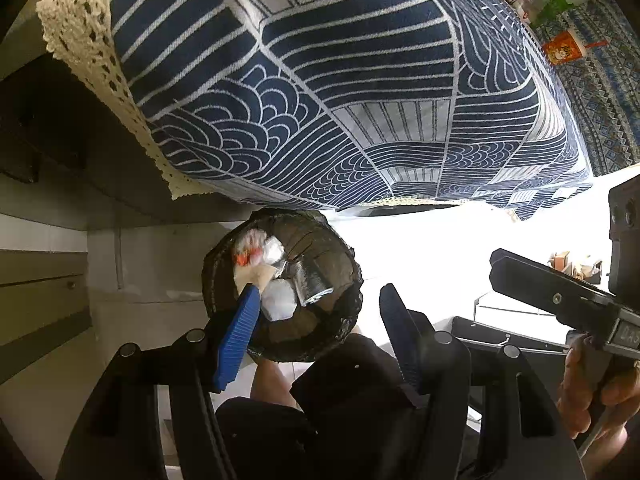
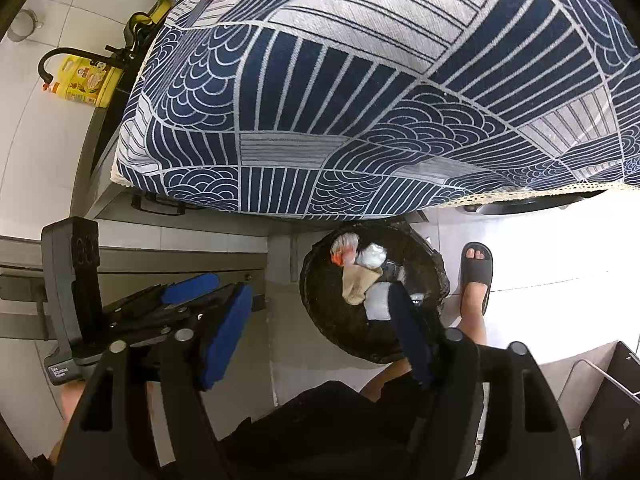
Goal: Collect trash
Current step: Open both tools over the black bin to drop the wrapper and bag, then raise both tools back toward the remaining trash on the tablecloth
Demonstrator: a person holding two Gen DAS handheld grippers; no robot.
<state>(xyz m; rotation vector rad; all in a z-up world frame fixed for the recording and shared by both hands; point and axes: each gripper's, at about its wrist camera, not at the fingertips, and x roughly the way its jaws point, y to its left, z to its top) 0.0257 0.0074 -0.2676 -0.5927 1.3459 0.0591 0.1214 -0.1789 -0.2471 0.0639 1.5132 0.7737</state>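
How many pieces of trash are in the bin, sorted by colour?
Looking into the bin:
White crumpled pieces: 2
Brown paper: 1
Red-and-white wrapper: 1
Silver foil piece: 1
Total: 5 that I can see; more may be hidden underneath.

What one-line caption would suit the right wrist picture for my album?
Open right hand-held gripper hovers over a black-lined trash bin holding wrappers, beside a table with a blue patterned tablecloth.
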